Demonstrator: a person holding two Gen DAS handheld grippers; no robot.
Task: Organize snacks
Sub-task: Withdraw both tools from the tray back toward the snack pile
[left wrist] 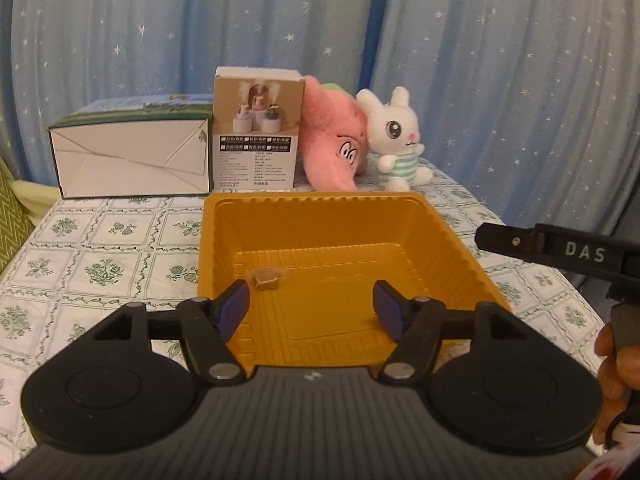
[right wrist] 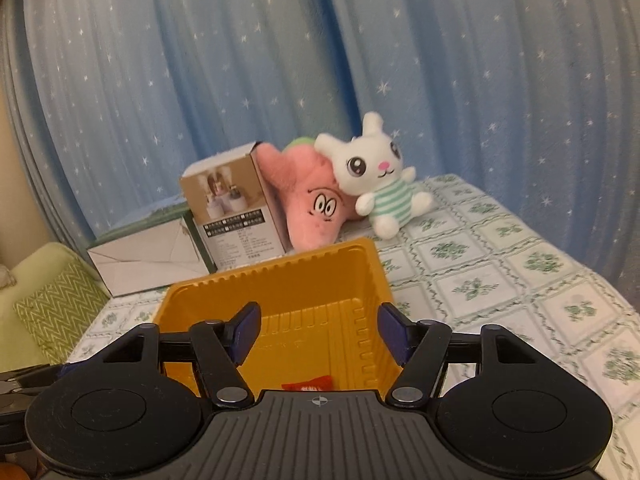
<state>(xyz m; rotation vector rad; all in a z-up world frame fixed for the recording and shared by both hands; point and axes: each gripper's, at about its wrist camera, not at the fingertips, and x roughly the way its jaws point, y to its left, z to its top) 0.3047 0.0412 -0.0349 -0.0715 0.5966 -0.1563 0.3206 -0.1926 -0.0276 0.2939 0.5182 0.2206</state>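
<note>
An orange plastic tray (left wrist: 224, 236) sits on the floral tablecloth; it also shows in the right wrist view (right wrist: 372, 276). A small brown wrapped snack (left wrist: 265, 279) lies on the tray floor near its left wall. A red snack packet (right wrist: 310, 383) lies in the tray at its near edge, partly hidden by my right gripper's body. My left gripper (left wrist: 314, 310) is open and empty over the tray's near side. My right gripper (right wrist: 320, 334) is open and empty above the tray. The right gripper's black body (left wrist: 560, 250) shows at the right of the left wrist view.
Behind the tray stand a white and green carton (left wrist: 134, 152), a tall product box (left wrist: 256, 132), a pink plush (left wrist: 334, 148) and a white rabbit plush (left wrist: 400, 140). A blue starred curtain hangs behind. A green cushion (right wrist: 52, 308) lies left of the table.
</note>
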